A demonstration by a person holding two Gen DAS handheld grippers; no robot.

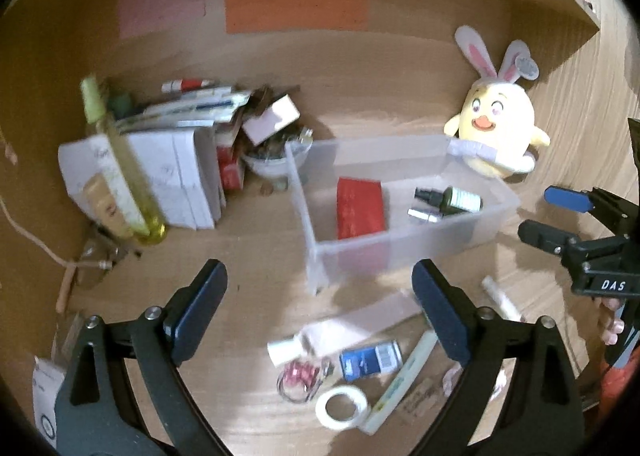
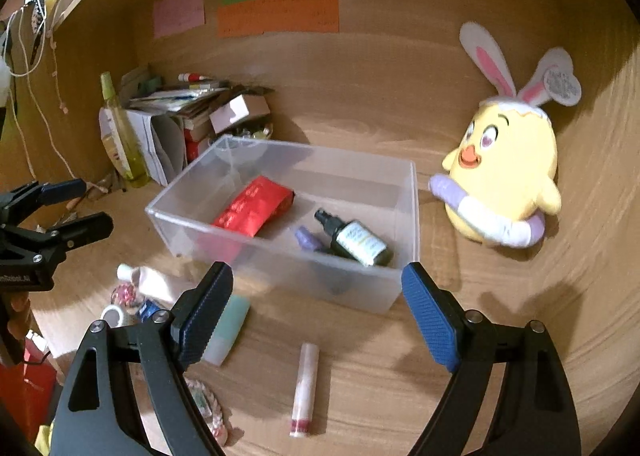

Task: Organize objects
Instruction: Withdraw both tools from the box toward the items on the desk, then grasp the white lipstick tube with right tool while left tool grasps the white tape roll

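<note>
On the wooden desk (image 2: pixel 400 396) a clear bin (image 2: pixel 408 216) sits mid-surface, and inside it lie a red packet (image 2: pixel 252 212), a dark bottle (image 2: pixel 356 240) and a small purple bottle (image 2: pixel 308 240). Right of the bin, a yellow chick plush (image 2: pixel 504 172) with rabbit ears leans by the wall. At back left stands a messy pile of papers (image 1: pixel 176 172) with a tall yellow-green bottle (image 2: pixel 120 140) in front.

Loose items lie in front of the bin: a white tube (image 2: pixel 305 388), a teal-capped tube (image 2: pixel 226 332), a tape roll (image 1: pixel 342 404), a blue box (image 1: pixel 370 360), a pink trinket (image 1: pixel 300 374) and a long white tube (image 1: pixel 344 330).

Both tongs are spread wide and hold nothing. The left gripper (image 1: pixel 320 316) hovers over the loose items; the right gripper (image 2: pixel 318 316) hangs before the bin's near wall, above the white tube.
</note>
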